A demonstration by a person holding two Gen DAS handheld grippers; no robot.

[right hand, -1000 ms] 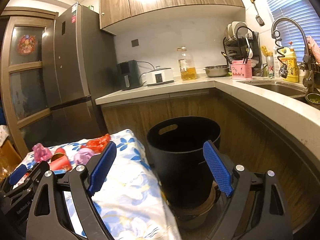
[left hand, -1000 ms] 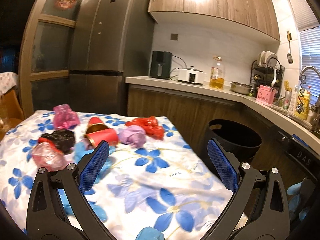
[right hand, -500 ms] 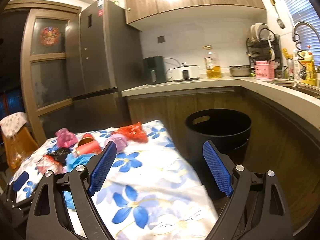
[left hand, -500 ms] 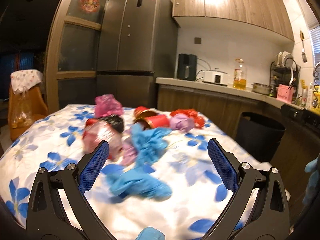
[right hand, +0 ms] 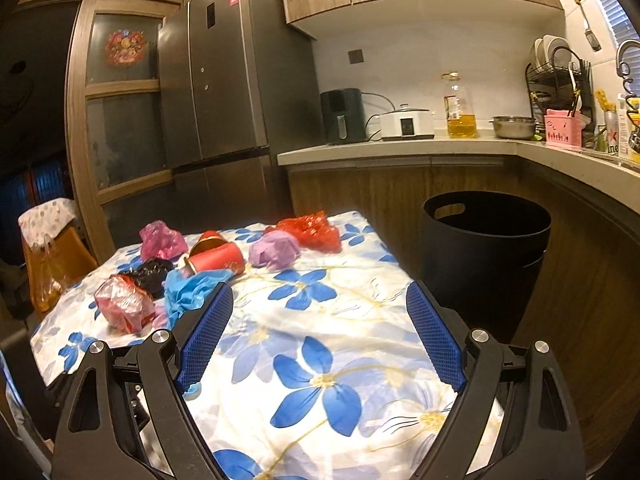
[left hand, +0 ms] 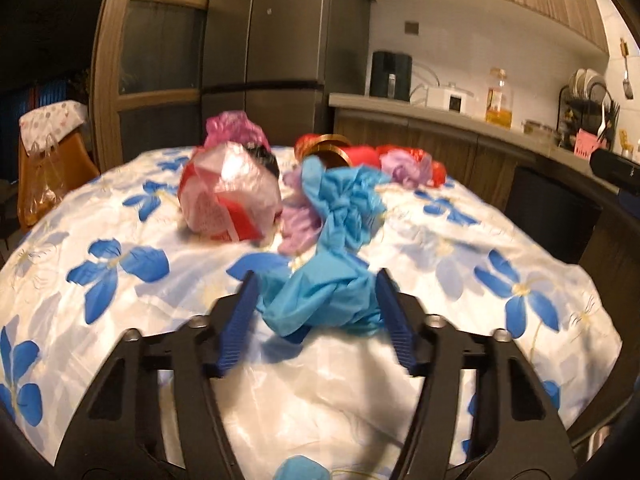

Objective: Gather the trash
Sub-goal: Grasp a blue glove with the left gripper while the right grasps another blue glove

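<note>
The blue plastic bag (left hand: 328, 292) lay between the left gripper (left hand: 316, 304), whose jaws had just been closing; the right gripper (right hand: 320, 344) gaped wide, empty.

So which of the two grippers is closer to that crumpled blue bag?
Left. The left gripper has just been closing around the blue bag; the right gripper hangs open, apart from it.

A heap of trash lay on the table (right hand: 344, 364), toward its far left part. A crumpled glove (left hand: 332, 296) lay nearest, between the left gripper's (left hand: 314, 280) fingers; behind it, a bag wad (left hand: 230, 196) to the left and a can (right hand: 216, 260) on its side farther back. The bin (right hand: 486, 256) stood on the floor right of the table, before the counter (right hand: 400, 146).
</note>
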